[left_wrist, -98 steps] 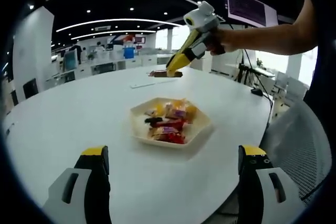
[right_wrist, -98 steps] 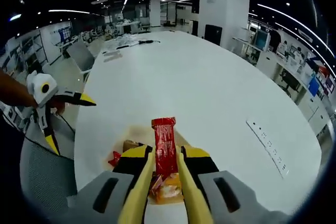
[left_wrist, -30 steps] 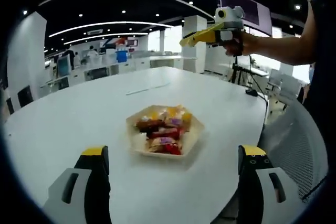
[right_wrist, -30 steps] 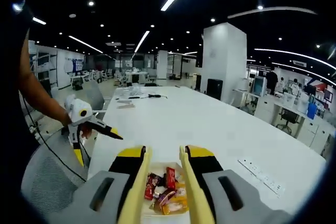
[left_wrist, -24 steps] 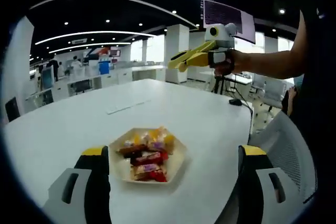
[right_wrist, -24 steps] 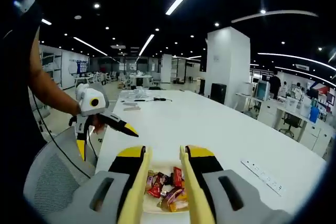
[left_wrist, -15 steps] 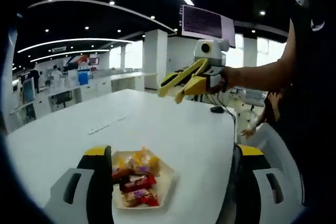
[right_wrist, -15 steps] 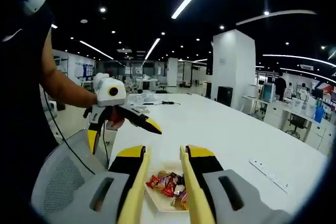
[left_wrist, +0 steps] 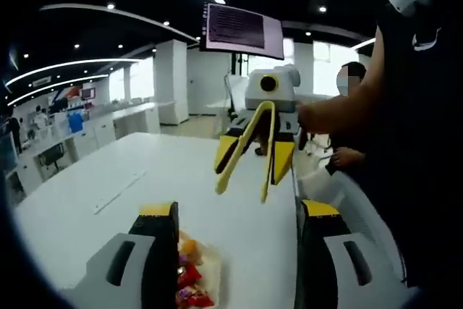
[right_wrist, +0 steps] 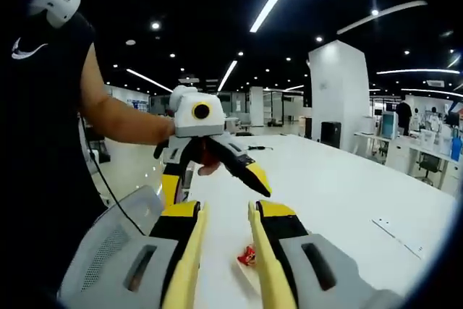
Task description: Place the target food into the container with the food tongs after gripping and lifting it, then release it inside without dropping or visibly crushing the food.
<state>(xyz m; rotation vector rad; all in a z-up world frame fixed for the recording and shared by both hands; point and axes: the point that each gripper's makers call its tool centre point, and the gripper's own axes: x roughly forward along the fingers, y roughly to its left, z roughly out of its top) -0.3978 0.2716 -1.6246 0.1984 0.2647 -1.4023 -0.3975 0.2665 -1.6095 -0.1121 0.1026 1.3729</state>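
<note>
Several wrapped snacks (left_wrist: 189,280) in red, yellow and purple lie piled in a pale tray (left_wrist: 212,273) on the white worktop (left_wrist: 145,200), low between the left claw's (left_wrist: 235,251) wide-apart jaws. The right claw (right_wrist: 224,244), carrying the yellow tongs (left_wrist: 249,151), stands empty with its jaws a narrow gap apart, held up off the tray. The delivery looks finished; any further pick calls for a light squeeze on a wrapper's middle, then a slow lift.

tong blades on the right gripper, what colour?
Yellow. The tong blades on the right gripper show best in the left gripper view, hanging open and empty.
</note>
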